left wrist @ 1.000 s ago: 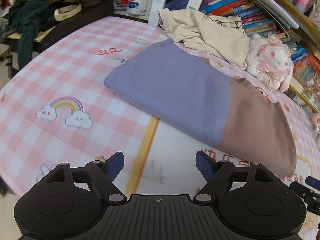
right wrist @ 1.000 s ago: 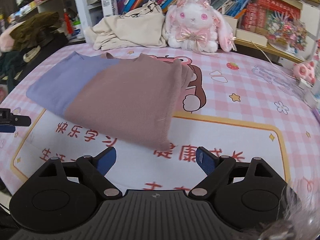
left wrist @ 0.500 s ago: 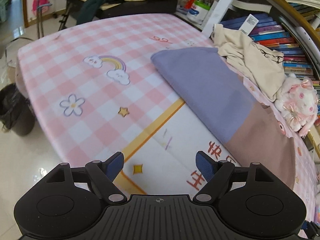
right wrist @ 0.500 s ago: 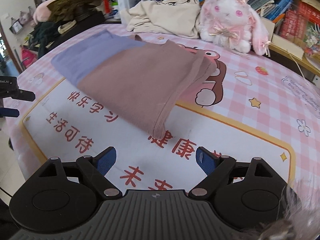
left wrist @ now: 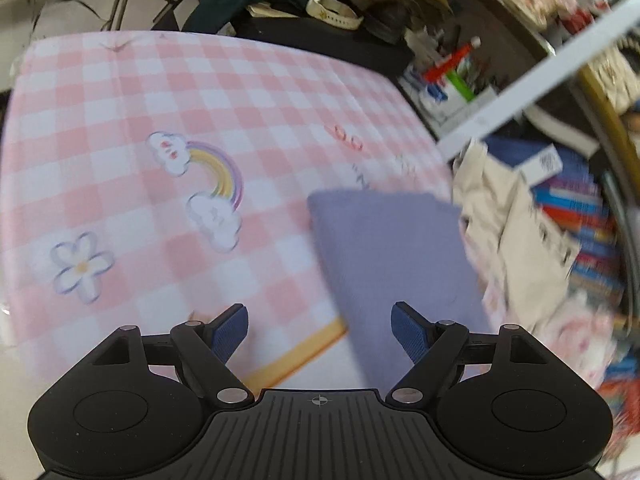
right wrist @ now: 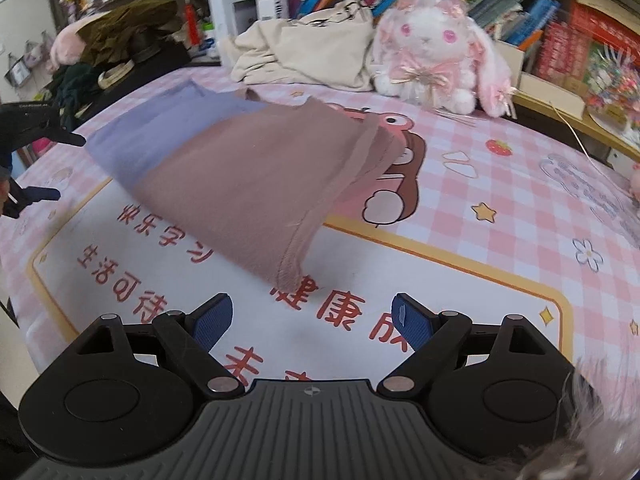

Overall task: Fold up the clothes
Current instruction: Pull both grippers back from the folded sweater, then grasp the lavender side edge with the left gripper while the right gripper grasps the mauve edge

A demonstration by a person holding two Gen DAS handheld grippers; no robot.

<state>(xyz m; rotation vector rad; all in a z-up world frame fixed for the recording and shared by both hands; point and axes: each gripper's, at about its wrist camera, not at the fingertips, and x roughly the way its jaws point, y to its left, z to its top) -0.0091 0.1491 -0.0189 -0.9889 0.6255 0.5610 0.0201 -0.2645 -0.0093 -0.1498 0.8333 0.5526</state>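
1. We see the shirt (right wrist: 240, 168), purple at one end and brown at the other, lying already folded into a long flat band on the tabletop (right wrist: 500, 248); the brown end points toward the right claw (right wrist: 308, 322), the purple end (left wrist: 392, 256) lies toward the left claw (left wrist: 320, 334)
2. We judge the first folds done; what looks left is at least one cross fold to bring the band's ends together, plus the cream garment (right wrist: 312, 48) bunched at the back beside the plush rabbit (right wrist: 436, 56), not yet folded
3. Right claw: spread wide, nothing between its pads, hovering just short of the brown hem corner
4. Left claw: spread but its jaws are closing a little; no cloth pinched, the purple edge sits just ahead of its right pad (left wrist: 408, 334), not touching as far as we can tell; view is blurred
5. Versus a second ago: the left view has rolled hard and swung toward the purple end, so the brown half is now out of its frame and the rainbow print (left wrist: 216, 176) sits mid-left
6. The right view has closed in slightly on the brown corner; the shirt itself has not moved
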